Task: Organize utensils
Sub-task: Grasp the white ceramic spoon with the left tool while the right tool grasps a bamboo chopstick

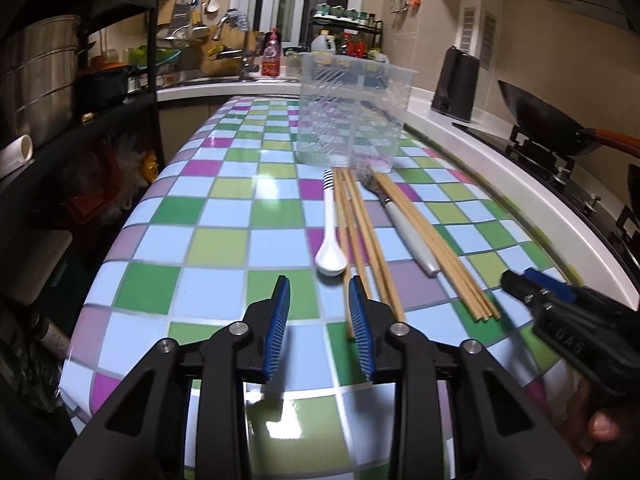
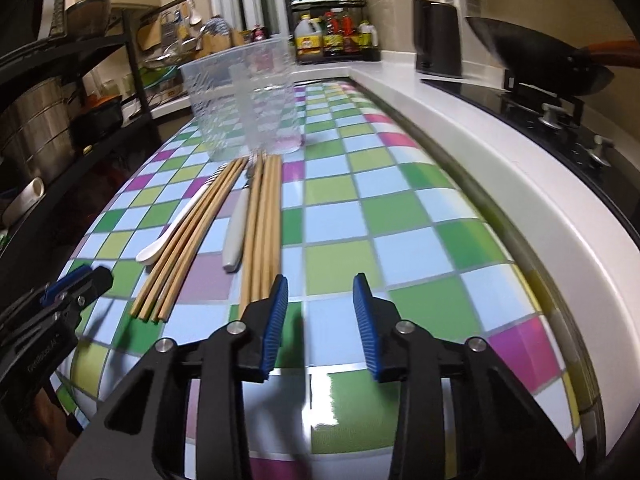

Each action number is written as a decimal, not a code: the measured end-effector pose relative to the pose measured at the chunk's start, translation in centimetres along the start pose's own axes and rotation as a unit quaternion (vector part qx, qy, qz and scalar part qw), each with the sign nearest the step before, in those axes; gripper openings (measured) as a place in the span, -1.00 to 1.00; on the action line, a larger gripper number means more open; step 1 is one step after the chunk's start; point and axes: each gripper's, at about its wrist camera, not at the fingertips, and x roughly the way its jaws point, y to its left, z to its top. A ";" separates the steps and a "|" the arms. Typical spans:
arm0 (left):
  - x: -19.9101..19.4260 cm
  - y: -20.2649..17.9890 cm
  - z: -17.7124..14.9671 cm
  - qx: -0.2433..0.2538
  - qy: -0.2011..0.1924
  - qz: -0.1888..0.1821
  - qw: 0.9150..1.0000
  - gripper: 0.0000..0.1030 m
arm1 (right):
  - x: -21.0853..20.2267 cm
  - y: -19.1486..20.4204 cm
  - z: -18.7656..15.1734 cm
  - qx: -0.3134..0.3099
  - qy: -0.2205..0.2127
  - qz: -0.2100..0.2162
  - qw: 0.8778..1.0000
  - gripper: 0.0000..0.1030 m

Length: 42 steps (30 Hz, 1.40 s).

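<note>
Table [image 1: 224, 240] with checked tile top ran away from both cameras, white counter [image 2: 460, 148] along its right edge, wok [image 2: 536, 60] and kettle [image 2: 438, 36] on that side, black rack [image 1: 80, 92] on the left. Clear plastic bin [image 1: 352, 112] stood upright at the far middle of the table, nothing visible inside. Utensils lay in a row just in front of the bin, pointing back toward the grippers: two bundles of chopsticks, left bundle [image 1: 360, 240] and right bundle [image 1: 436, 244], a white-handled fork [image 1: 408, 232] between them with its head near the bin, and a white spoon [image 1: 329, 240] on the far left, bowl end nearest the left gripper. Left gripper [image 1: 319, 296] hovered over the table, jaws partly open, nothing held; spoon bowl sat just beyond the gap, left bundle's near ends passed under its right finger. Right gripper [image 2: 320, 296] was also part open and empty, gap over bare tiles; right bundle's [image 2: 262, 232] near ends lay just at its left finger, contact unclear. Motion blur at frame edges. Each gripper showed in the other's view, near the table's front edge.
</note>
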 end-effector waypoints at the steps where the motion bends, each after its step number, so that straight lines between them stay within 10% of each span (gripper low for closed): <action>1: 0.1 -0.1 0.1 -0.002 0.000 -0.007 1.000 -0.50 | 0.2 0.2 -0.1 -0.003 0.004 0.004 1.000 -0.48; 22: 6.4 2.5 2.5 -0.153 0.099 -0.033 0.983 -0.63 | 0.7 1.1 -0.8 -0.043 0.031 0.036 0.998 -0.93; 42: 4.9 0.2 1.5 -0.013 0.066 0.033 0.997 -0.78 | 0.6 1.2 -1.5 -0.051 0.015 0.018 0.998 -0.91</action>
